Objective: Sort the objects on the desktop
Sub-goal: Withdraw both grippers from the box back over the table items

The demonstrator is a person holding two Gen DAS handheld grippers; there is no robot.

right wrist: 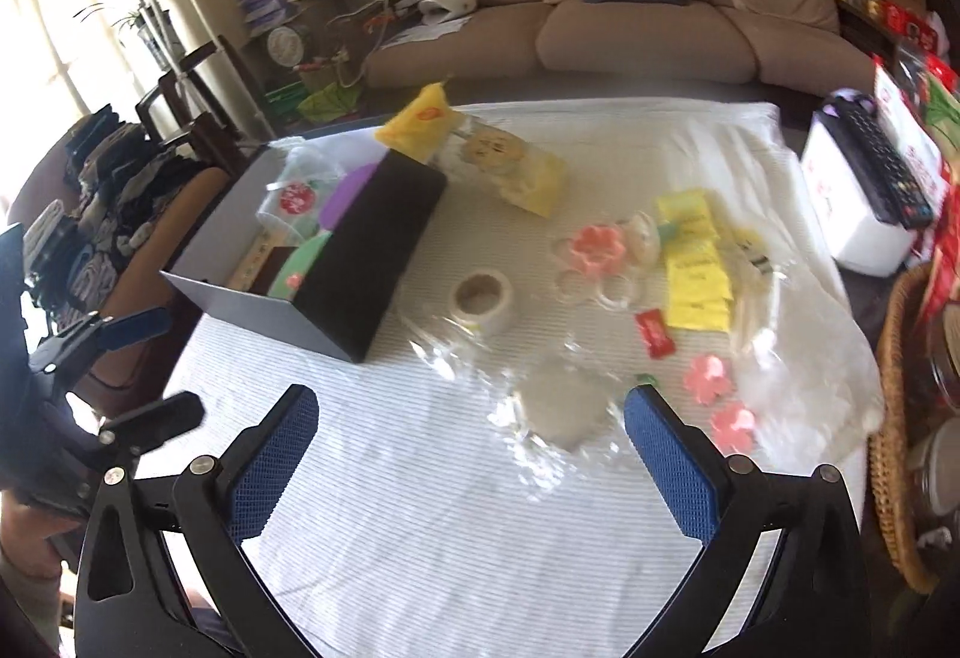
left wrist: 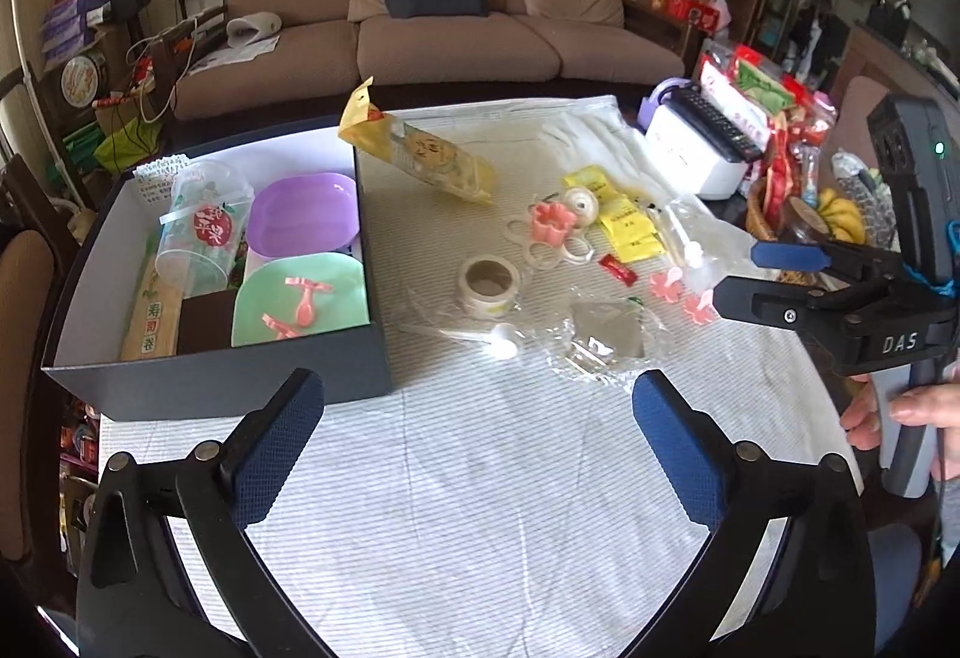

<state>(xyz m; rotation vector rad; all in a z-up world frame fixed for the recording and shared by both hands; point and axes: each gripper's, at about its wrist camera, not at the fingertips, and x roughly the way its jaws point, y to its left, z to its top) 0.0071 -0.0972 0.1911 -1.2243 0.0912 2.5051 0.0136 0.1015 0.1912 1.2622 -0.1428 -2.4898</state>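
Left tongs [left wrist: 477, 430] gape empty over the cloth [left wrist: 480, 508], box [left wrist: 228, 382] just beyond.

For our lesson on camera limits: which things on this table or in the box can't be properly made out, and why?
- Box contents: right wrist view, near wall hides most.
- Clear wrappers: right wrist view, motion blur.
- Yellow sachets: left wrist view, print too small.
- Wicker basket: right wrist view, cut off by the edge.

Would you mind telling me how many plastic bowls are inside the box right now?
2: a purple bowl at the box's far right corner, and a green bowl just in front of it, holding pink pieces. Others might be hidden underneath.
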